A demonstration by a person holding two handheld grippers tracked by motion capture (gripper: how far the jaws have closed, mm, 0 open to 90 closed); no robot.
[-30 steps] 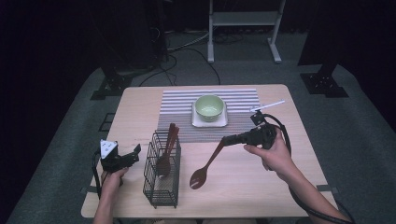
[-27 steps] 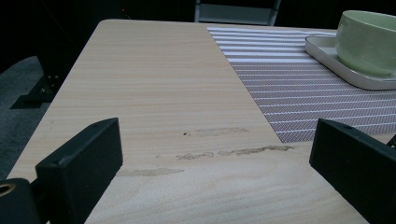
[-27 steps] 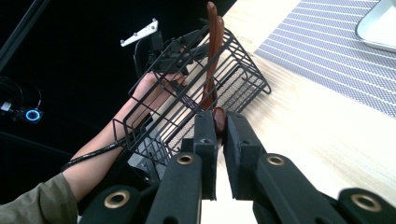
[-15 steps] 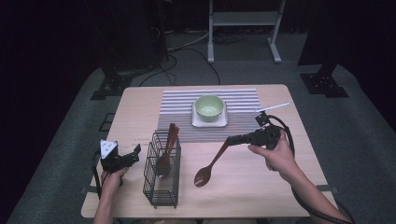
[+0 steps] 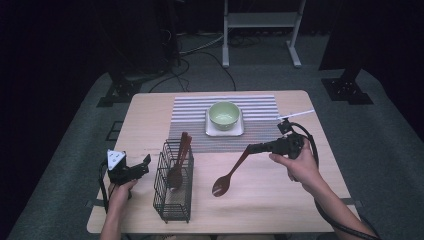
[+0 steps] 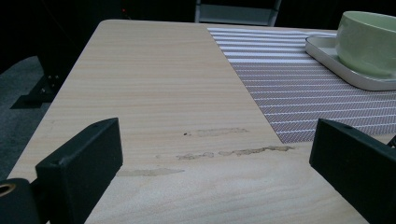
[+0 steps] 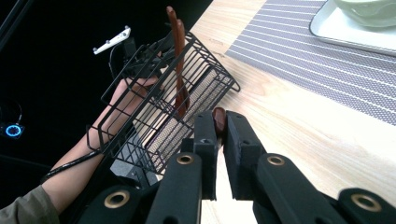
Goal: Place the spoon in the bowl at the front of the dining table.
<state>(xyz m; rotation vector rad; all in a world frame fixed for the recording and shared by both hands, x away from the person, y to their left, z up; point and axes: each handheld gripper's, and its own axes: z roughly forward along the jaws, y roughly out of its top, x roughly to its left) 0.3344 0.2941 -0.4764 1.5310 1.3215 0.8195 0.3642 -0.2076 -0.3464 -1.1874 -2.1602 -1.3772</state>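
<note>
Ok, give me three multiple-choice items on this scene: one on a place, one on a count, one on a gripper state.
1. Where does the green bowl sit?
A. on the white tray on the striped mat
B. inside the wire basket
C. on the floor

2. How many wooden utensils stand in the wire basket?
A. none
B. two
C. five

3. How is the right gripper?
A. open, holding nothing
B. shut on the wooden spoon
C. shut on the bowl

Answers: 1 A, the high view shows the bowl on the tray; 2 B, two handles rise from the basket; 3 B, its jaws pinch the spoon's handle.
</note>
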